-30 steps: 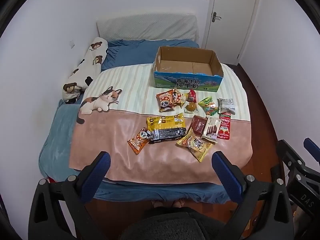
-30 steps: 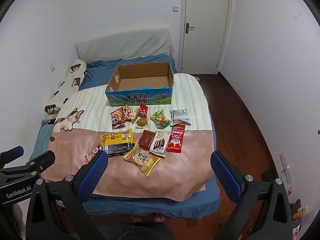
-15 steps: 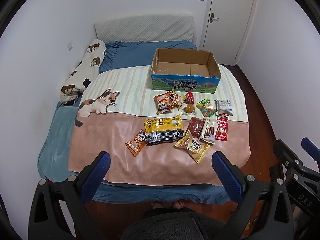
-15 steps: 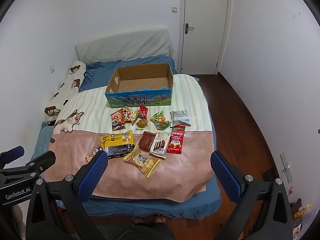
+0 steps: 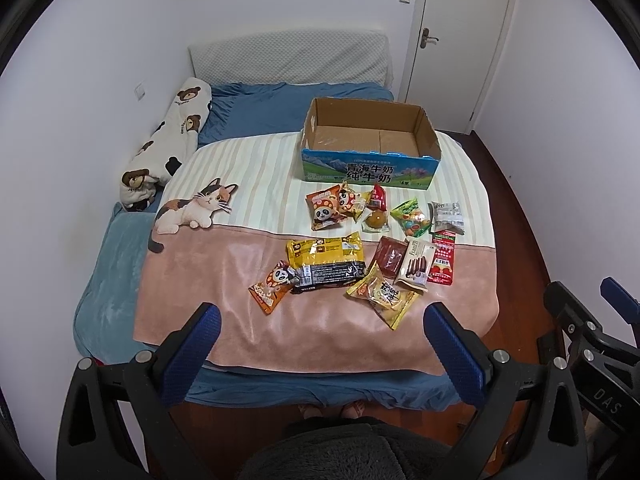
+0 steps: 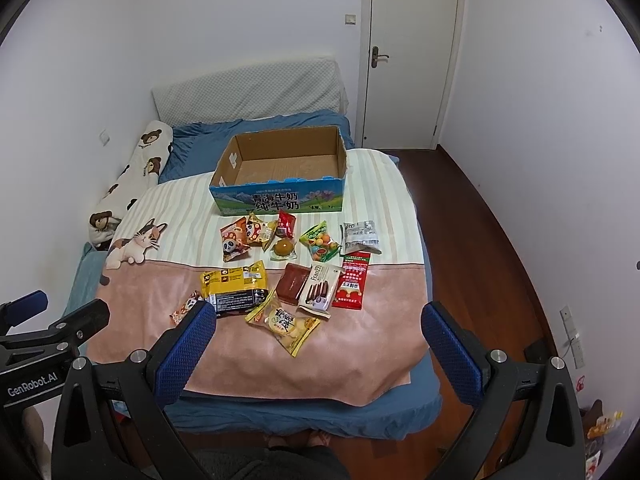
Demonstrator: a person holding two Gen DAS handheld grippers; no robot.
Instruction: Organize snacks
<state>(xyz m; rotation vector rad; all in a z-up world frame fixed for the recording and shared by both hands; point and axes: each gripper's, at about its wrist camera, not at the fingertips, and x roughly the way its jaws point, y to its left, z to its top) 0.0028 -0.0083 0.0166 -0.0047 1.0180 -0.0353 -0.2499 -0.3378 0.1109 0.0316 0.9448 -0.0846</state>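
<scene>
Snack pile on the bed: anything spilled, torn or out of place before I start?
Nothing spilled or torn. The packets lie loose and overlapping: the yellow-and-black pack covers part of a panda packet. The milk carton box sits upright and empty.

You are in a home bedroom: a bed (image 5: 120, 264) with blue sheets, a bear-print pillow (image 5: 168, 140), a cat-print blanket (image 5: 248, 320), a white door (image 6: 412, 52) and wood flooring (image 6: 480, 216).
</scene>
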